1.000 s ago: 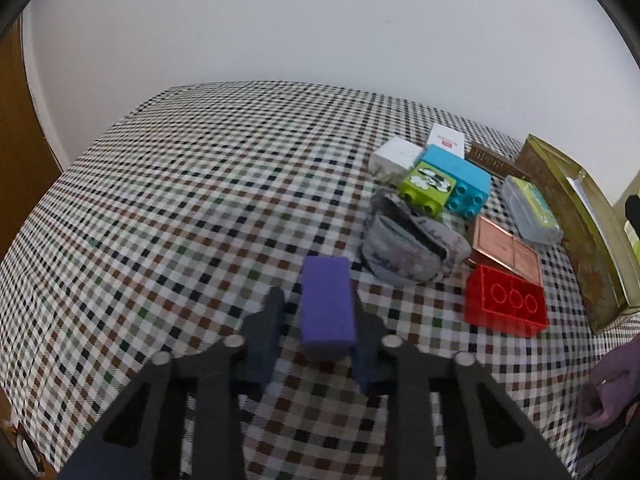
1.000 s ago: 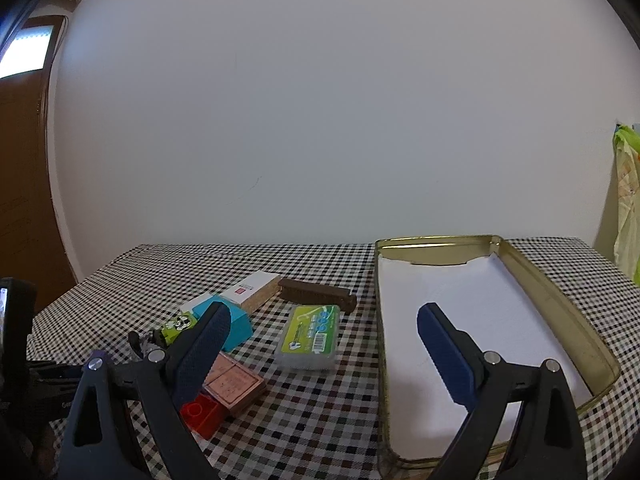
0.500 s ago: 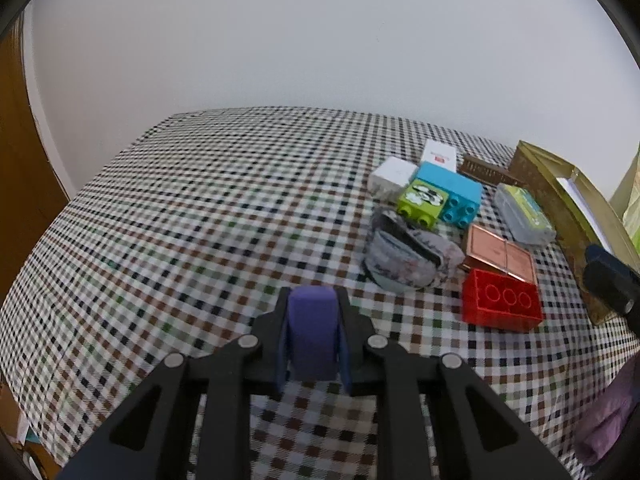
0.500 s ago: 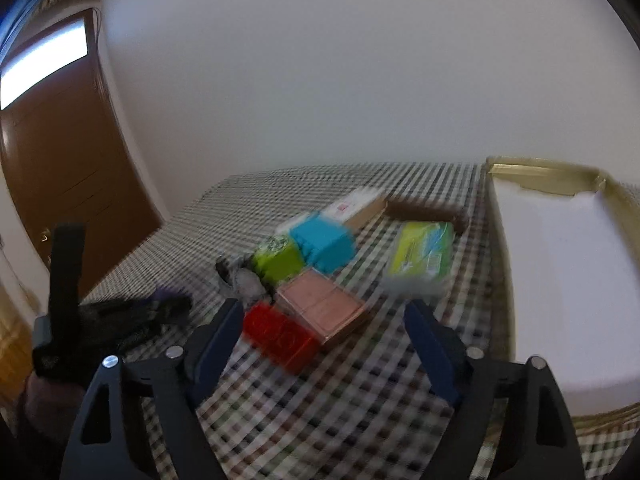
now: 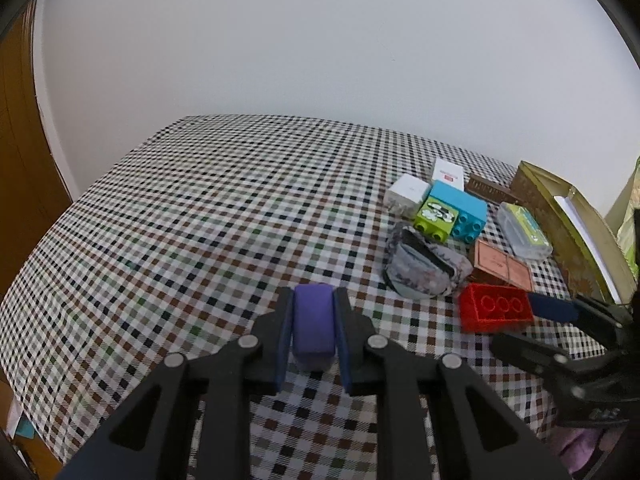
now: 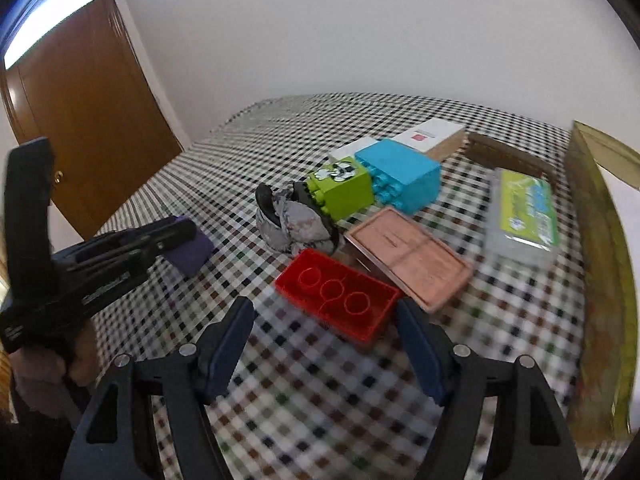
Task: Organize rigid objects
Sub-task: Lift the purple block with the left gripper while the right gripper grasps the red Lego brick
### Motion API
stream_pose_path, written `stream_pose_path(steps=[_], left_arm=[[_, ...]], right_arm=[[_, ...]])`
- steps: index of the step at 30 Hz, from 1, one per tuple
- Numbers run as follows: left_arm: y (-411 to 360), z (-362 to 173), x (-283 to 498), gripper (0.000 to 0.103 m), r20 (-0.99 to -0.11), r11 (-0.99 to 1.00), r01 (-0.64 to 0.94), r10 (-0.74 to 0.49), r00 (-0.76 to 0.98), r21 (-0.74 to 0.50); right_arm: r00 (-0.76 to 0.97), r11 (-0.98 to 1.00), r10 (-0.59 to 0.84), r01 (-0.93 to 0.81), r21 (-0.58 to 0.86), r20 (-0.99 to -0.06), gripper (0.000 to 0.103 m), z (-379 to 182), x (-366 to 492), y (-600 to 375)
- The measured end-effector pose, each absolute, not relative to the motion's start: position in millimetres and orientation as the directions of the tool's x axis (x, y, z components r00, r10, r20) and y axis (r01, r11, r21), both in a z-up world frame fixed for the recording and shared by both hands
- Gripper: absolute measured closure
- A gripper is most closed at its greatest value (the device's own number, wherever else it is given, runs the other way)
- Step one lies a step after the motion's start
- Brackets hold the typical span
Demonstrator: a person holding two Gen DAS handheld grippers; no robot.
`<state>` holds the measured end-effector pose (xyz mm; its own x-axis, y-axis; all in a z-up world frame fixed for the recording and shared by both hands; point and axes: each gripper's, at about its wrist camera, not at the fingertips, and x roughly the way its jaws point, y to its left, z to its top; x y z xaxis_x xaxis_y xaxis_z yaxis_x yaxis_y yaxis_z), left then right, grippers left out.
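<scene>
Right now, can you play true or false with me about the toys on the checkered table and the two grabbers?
1. The left gripper is squeezing a purple block. True.
2. The right gripper already holds the red brick. False: its jaws are closing, with the brick just ahead of them, but the pads are not touching it.
3. The green brick sits right beside the blue brick. True.
4. The red brick is inside the gold tin. False: it lies on the checkered cloth, apart from the tin.
5. The grey pouch is standing on top of the blue brick. False: it lies on the cloth next to the green brick.
</scene>
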<state>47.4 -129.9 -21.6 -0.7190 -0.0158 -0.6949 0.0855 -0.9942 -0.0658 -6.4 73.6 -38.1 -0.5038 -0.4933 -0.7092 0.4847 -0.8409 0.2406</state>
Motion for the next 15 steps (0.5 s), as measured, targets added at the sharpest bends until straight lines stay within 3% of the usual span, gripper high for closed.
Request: stream_pose_path(steps=[7,15], left_arm=[[-138,-20,48,0.085,-0.690,-0.992,0.102,-0.026,-0.723,-0.069],[-135,-20,51,0.085,-0.696,-0.992,0.106,-0.031,-0.718,-0.065]], right_arm=[[-0.479,-0.843,-0.488,0.477,0.250,-0.730,0.027,-44,-27,60],[-0.525,-0.879,-0.376,0.464,0.114,-0.763,0.033,-43,-20,45]])
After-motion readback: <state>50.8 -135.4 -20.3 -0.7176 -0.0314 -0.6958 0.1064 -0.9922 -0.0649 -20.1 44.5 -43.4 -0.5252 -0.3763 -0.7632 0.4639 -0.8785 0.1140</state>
